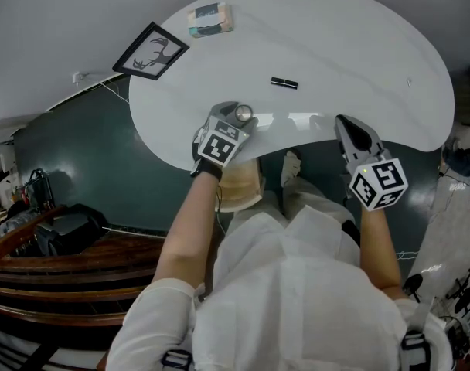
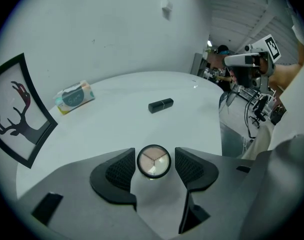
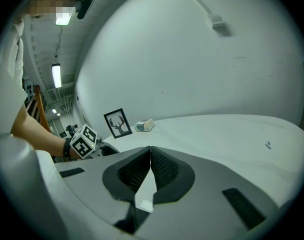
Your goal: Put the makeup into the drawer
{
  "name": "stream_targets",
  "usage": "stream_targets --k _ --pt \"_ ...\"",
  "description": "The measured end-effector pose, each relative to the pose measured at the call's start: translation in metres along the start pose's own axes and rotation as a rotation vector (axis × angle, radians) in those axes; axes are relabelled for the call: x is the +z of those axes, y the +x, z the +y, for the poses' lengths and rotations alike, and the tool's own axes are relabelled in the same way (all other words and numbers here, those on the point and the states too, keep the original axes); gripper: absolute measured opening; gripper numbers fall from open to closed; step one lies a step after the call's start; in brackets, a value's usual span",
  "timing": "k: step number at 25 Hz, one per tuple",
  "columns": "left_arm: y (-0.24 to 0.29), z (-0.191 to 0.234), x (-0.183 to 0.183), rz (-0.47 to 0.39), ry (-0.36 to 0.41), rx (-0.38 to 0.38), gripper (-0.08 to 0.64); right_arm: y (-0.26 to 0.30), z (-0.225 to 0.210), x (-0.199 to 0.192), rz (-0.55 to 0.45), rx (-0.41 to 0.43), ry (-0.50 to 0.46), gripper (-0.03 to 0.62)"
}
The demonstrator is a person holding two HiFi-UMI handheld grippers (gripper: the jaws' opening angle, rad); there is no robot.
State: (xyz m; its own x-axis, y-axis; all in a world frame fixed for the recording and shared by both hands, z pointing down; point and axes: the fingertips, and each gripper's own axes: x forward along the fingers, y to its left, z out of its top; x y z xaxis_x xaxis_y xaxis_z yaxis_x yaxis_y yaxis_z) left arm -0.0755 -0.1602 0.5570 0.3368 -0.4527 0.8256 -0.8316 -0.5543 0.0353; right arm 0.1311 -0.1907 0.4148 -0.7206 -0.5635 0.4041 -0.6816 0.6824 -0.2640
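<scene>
One round compact (image 2: pixel 153 161), likely light, rigid, slick, between jaws of wide-open left tool (image 2: pixel 154 165): pinch across rim; right tool (image 3: pixel 150 156) closed, empty.

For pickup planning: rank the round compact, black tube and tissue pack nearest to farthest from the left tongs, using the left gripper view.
1. Round compact, between the open jaws.
2. Black tube, mid-table, slightly right.
3. Tissue pack, far back, left.

Table (image 1: pixel 359 52) smooth, glossy; compact (image 2: pixel 153 161) rim shiny; lipstick (image 2: pixel 160 105) glossy black.
</scene>
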Motion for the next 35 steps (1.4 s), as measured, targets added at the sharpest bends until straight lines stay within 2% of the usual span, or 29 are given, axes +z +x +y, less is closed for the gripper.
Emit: stream_targets --k 4,9,16,24,35 --pt "0.004 -0.002 -0.006 0.043 0.028 -0.002 0.225 -0.001 -0.001 -0.001 0.002 -0.004 0.000 0.011" --pt "0.005 -0.003 -0.006 0.035 0.052 0.009 0.222 0.000 0.000 -0.001 0.007 0.004 -0.007 0.011" --pt "0.002 -0.003 -0.007 0.023 0.045 0.026 0.221 0.002 0.005 0.002 0.019 0.024 -0.026 0.011" --pt "-0.021 -0.014 -0.033 0.007 -0.012 0.055 0.221 0.013 0.018 -0.002 0.040 0.073 -0.052 0.011" --pt "-0.066 -0.029 -0.091 0.016 -0.102 0.093 0.220 0.053 0.071 -0.002 0.083 0.205 -0.108 0.011"
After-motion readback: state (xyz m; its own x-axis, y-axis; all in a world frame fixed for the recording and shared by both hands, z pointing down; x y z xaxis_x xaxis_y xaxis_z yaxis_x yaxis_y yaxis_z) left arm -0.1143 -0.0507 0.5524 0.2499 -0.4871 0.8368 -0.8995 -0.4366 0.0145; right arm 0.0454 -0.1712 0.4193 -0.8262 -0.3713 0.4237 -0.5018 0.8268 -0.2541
